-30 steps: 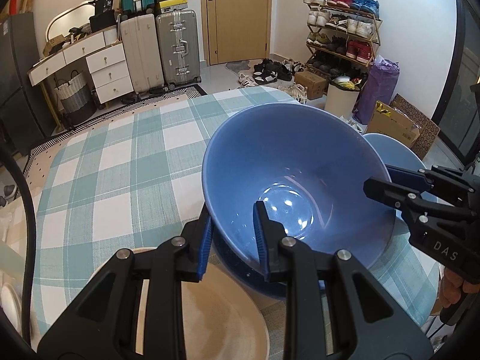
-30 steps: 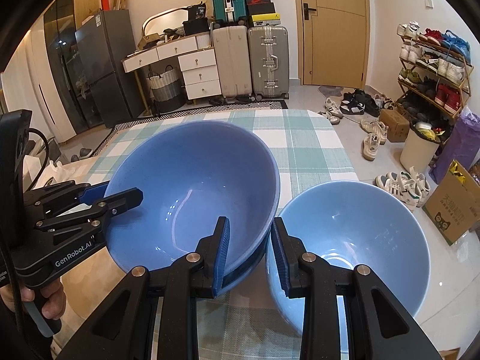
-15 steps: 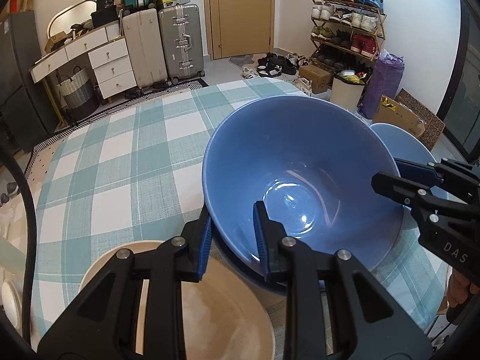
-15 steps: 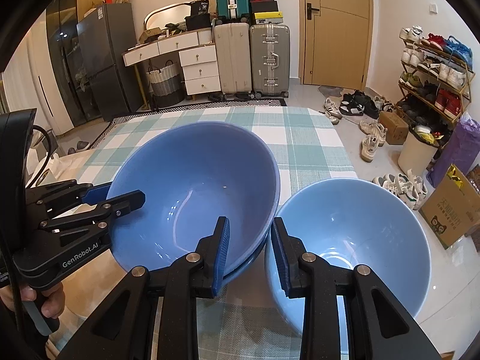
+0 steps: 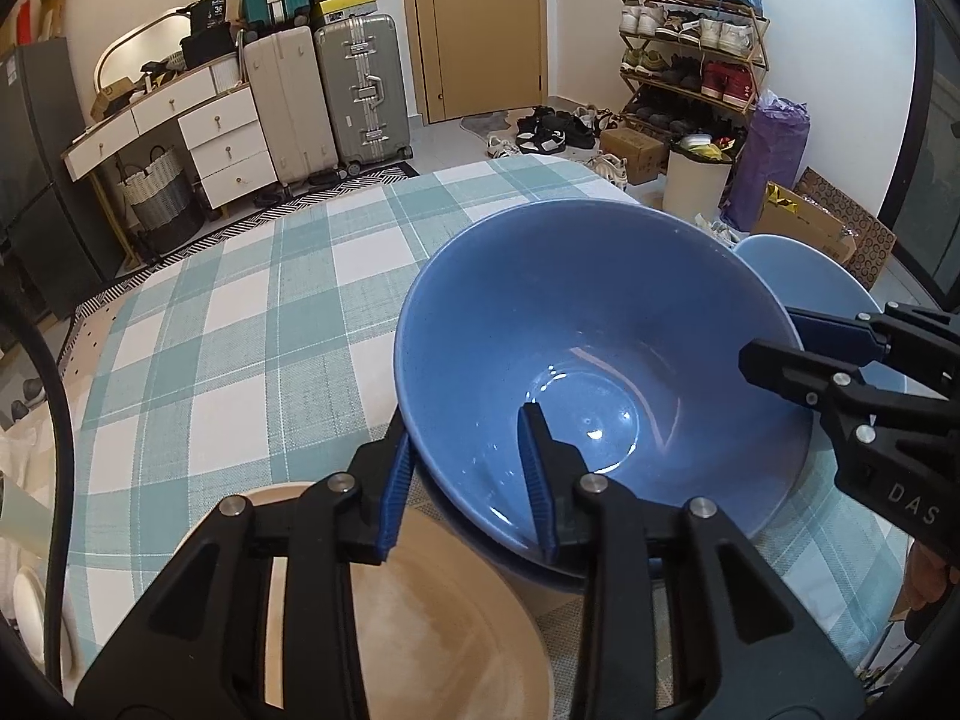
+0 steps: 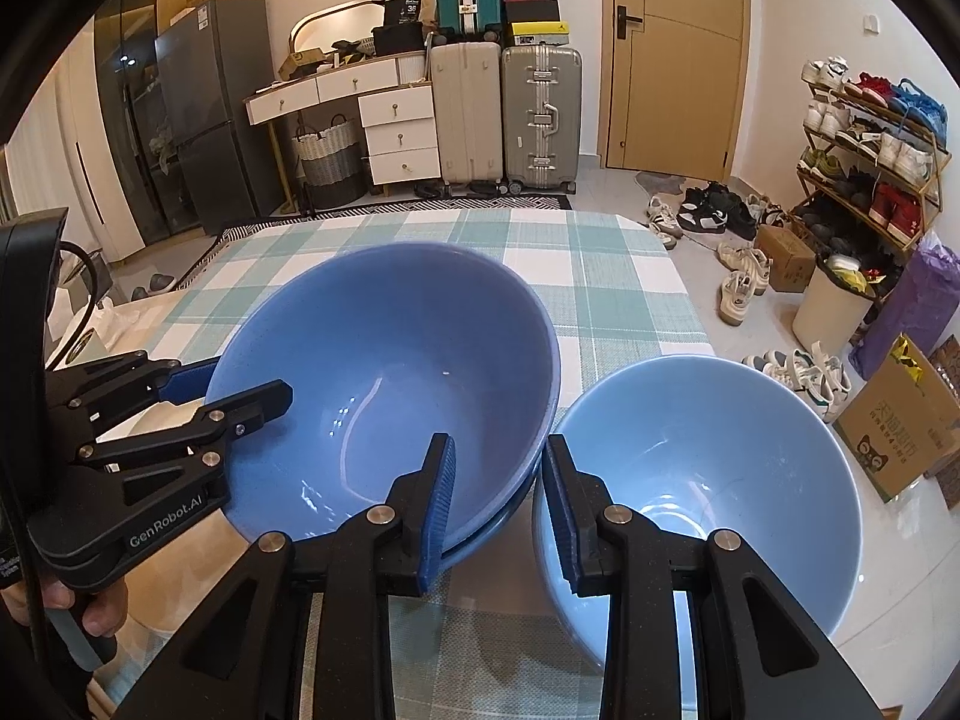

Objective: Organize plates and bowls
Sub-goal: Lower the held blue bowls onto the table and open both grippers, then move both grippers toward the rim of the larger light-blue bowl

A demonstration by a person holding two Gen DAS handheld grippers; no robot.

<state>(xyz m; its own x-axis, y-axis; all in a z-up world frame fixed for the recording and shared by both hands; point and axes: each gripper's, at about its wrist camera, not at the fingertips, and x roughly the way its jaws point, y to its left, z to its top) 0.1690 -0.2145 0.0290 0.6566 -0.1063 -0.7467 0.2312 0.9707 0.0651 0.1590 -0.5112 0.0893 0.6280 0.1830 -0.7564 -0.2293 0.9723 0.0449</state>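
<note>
In the left wrist view, nearest to us at 6 o'clock, the left gripper (image 5: 465, 438) stands astride the near rim of the upper dark blue bowl (image 5: 600, 312). One pad is outside the wall and one is inside, and its jaws are opening, so the inner pad already stands off the wall and we judge the bowl released on this side. Under the gripper, at about 7 o'clock, lies a beige plate (image 5: 432, 630), just beside the bowls. The upper bowl sits nested in a second dark blue bowl (image 5: 516, 570), whose rim shows below it, and both rest on the checked tablecloth (image 5: 240, 300). In the right wrist view the right gripper (image 6: 499, 450) also straddles this rim at 6 o'clock, with the wall between its pads. We cannot tell whether they press on it. The light blue bowl (image 6: 720, 450) stands at 4 o'clock from the pair, close beside it but not stacked. Farther away, toward 12 o'clock, the cloth carries no dishes. We judge that the first stacking step is nearly complete. What remains, as far as we see, is to bring in the light blue bowl and to give the plate its place.
</note>
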